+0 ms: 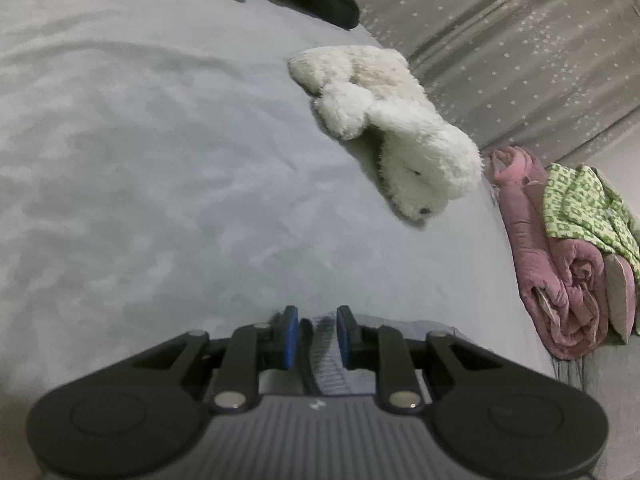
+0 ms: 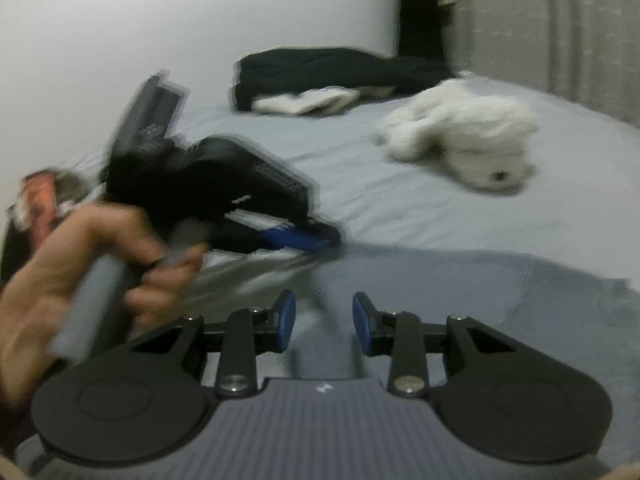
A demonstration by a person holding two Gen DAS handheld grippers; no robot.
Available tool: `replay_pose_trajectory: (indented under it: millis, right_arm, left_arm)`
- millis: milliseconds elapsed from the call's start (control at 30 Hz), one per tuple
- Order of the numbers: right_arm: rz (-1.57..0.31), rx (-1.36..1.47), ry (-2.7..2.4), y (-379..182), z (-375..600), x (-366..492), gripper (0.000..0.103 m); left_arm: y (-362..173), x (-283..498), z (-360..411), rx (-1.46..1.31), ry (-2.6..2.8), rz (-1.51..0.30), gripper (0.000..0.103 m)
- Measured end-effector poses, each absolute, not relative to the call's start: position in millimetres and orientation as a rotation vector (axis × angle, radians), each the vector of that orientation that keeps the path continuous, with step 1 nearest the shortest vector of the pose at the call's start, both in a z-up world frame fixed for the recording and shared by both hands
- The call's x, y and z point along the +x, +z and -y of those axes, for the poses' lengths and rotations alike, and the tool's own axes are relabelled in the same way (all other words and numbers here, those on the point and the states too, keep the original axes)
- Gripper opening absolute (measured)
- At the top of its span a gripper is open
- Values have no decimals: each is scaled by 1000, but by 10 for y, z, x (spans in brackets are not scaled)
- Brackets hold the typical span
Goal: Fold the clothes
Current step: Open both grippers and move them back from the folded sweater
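Garment: a pale blue-grey knitted garment lies flat on the grey bed sheet, near the white plush toy.
Left tongs: narrowly parted, blue pads astride a ribbed fabric edge; grip cannot be told.
Right tongs: parted, nothing between.
Technique: the edge should be pinched fully and lifted evenly.
Pose: both are tilted downward; the left hand is wrapped round its handle.

A home bedroom: a sheeted bed, a plush toy, starred curtains.

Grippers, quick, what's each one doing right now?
Left gripper: open, blue-grey garment lying between its pads, not pinched.
Right gripper: open, holding nothing.
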State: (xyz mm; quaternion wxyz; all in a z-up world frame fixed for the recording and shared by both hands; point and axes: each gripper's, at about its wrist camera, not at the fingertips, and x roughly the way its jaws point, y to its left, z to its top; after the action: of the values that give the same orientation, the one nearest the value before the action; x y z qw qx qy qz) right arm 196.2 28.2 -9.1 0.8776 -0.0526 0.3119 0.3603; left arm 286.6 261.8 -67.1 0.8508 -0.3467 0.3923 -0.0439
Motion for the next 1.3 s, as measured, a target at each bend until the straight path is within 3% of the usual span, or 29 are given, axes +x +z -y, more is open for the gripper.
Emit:
replay_pose_trajectory:
  millis: [200,300,400,633,867,933,1000,1033,1067,1100,1300]
  right_arm:
    - [-705,-222,791,-307,-472,1852,36]
    - [-695,-288,743,-407,-516,1840,30]
    - [-686,-287,722,-400,-559,1837,8]
    - [-689,-91,818,-208,-566,1818,7]
    - [-767,-56,806,-472,-682,1901,9]
    - [-775,-22,810,-438,-655,1910,17]
    - [-783,-1,810,-398,-629,1912,19]
    - [-782,4,808,-368,-609,1903,22]
    - [-780,8,806,-337,-590,1893,27]
    - [-771,15,804,-313,-559,1877,40]
    - [-726,33,754,-133,-308,1858,43]
  left_arm:
    - [-722,2882,-2573,-705,-81,-825,18]
    - [-731,2888,-2532,-668,-67,-819,8]
    - [-716,2883,-2520,-649,-57,-804,2]
    - [-489,2761,-2585,-608,-11,-653,2]
    - [-627,2903,-2487,-487,44,-772,3]
    - [-607,2902,-2482,-479,44,-768,4]
    - [-588,2903,-2481,-484,36,-769,10]
    - [-569,2898,-2475,-488,25,-760,20]
    - [-539,2879,-2464,-488,14,-744,33]
    - [-498,2845,-2448,-483,2,-719,37]
    - [-326,2743,-2347,-476,-80,-597,46]
